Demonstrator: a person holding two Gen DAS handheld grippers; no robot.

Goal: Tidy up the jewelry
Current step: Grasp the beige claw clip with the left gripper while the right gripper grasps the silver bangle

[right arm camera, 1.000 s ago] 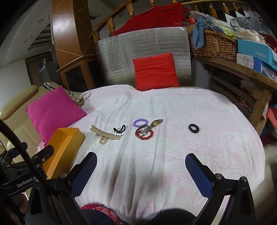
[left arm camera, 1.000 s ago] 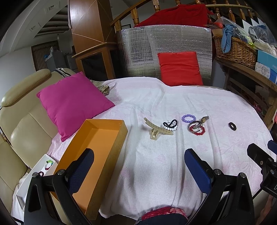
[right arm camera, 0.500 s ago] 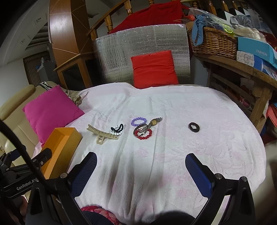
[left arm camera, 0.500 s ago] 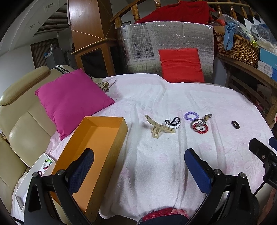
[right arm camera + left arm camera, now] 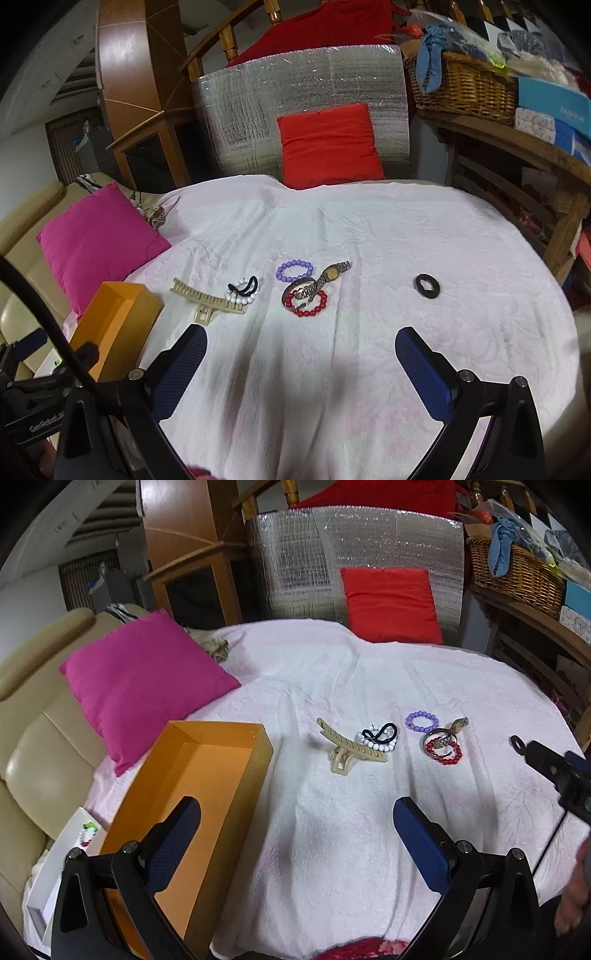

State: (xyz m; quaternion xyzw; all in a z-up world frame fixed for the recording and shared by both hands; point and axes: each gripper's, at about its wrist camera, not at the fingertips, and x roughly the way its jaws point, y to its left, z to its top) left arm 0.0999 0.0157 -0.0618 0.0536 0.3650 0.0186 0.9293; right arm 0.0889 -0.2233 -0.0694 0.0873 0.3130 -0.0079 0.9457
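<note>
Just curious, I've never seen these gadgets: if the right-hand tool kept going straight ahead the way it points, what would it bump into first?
Probably the white cloth, just short of the red bead bracelet and the watch. Depth is hard to judge here.

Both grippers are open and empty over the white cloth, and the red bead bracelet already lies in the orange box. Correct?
Not quite. The red bead bracelet lies on the white cloth beside the wristwatch, as the right wrist view shows; the orange box looks empty. Both grippers are open and empty.

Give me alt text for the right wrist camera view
Open right gripper hovers over a white cloth holding a beige hair claw, bead bracelets, a watch and a dark ring; an orange box sits left.
</note>
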